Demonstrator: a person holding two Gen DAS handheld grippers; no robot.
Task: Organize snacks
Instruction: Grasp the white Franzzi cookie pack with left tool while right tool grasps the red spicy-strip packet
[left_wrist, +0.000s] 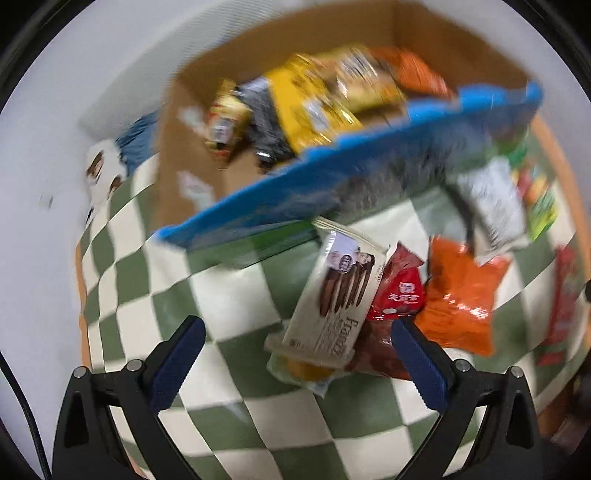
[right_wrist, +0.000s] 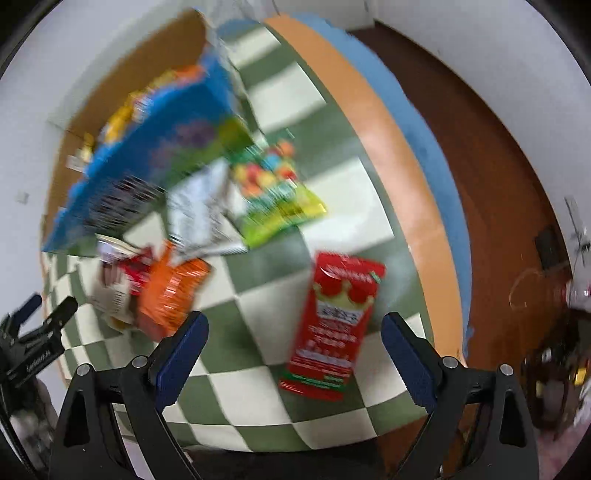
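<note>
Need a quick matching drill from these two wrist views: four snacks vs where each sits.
Snacks:
1. yellow bag
2. red carton
3. white biscuit box
4. silver packet

Places:
A. alone on the checked cloth, between the right gripper's fingers
B. inside the cardboard box
C. on top of the orange bag
D. lying over a dark red pouch

Pairs: 1-B, 2-A, 3-D, 4-C

White walls (right_wrist: 461, 44), brown floor (right_wrist: 491, 177), checkered tablecloth (right_wrist: 332, 206)
</note>
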